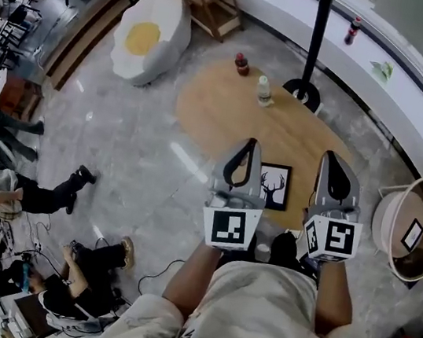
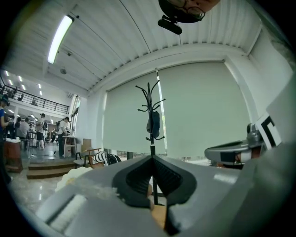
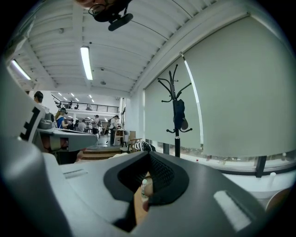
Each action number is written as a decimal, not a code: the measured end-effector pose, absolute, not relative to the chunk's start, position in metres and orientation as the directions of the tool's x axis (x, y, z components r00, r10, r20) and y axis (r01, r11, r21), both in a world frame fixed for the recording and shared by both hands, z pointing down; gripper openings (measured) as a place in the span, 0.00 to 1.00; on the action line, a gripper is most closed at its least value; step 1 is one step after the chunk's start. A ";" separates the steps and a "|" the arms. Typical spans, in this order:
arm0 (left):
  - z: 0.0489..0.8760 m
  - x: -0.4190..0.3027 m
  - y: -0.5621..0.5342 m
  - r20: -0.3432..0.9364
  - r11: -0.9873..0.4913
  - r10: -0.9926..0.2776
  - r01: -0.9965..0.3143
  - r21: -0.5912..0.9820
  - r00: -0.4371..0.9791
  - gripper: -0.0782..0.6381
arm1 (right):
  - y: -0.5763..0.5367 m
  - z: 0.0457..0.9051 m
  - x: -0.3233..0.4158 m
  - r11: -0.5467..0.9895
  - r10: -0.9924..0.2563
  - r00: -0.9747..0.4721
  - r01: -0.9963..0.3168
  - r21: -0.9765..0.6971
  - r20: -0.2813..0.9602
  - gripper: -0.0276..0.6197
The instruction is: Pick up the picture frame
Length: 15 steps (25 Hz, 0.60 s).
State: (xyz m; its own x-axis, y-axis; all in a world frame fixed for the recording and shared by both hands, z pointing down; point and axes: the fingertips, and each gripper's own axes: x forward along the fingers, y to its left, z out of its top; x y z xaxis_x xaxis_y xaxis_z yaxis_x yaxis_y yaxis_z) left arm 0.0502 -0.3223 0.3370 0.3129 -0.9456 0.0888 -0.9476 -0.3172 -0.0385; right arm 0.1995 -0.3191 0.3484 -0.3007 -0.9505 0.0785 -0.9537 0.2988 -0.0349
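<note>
Two hand-held grippers hover side by side over an oval wooden table [image 1: 212, 113], each with its jaws pressed together and nothing between them. The left gripper [image 1: 250, 145] and the right gripper [image 1: 331, 156] both point level across the table toward a black coat stand [image 1: 319, 30] at the table's far side. The picture frame [image 1: 274, 185], black with a print of an antlered deer head, lies flat on the table close to its near edge. In the head view it shows between the two grippers, just beside the left one, and neither gripper touches it. A dark red bottle [image 1: 242, 64] and a clear bottle [image 1: 264, 91] stand upright at the table's far end. An egg-shaped cushion [image 1: 149, 35] sits on the floor beyond the table's left end, and a round basket [image 1: 398, 198] stands off the table's right side.
</note>
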 end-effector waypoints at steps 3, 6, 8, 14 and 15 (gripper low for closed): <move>0.355 0.048 -0.327 0.121 -0.325 -0.940 -0.945 -0.039 0.318 0.12 | -0.325 0.370 0.197 0.291 -0.948 -0.296 -0.955 -0.059 0.117 0.05; 0.382 0.047 -0.328 0.174 -0.326 -0.932 -0.945 -0.021 0.317 0.12 | -0.327 0.397 0.195 0.285 -0.940 -0.291 -0.957 -0.061 0.177 0.05; 0.400 0.046 -0.330 0.204 -0.328 -0.925 -0.945 -0.009 0.319 0.12 | -0.329 0.414 0.193 0.283 -0.934 -0.291 -0.957 -0.067 0.208 0.05; 0.454 0.045 -0.337 0.276 -0.354 -0.901 -0.935 -0.025 0.334 0.12 | -0.333 0.470 0.186 0.284 -0.904 -0.300 -0.954 -0.095 0.305 0.05; 0.464 0.044 -0.338 0.290 -0.352 -0.898 -0.936 -0.021 0.332 0.12 | -0.334 0.479 0.185 0.283 -0.898 -0.301 -0.954 -0.101 0.320 0.05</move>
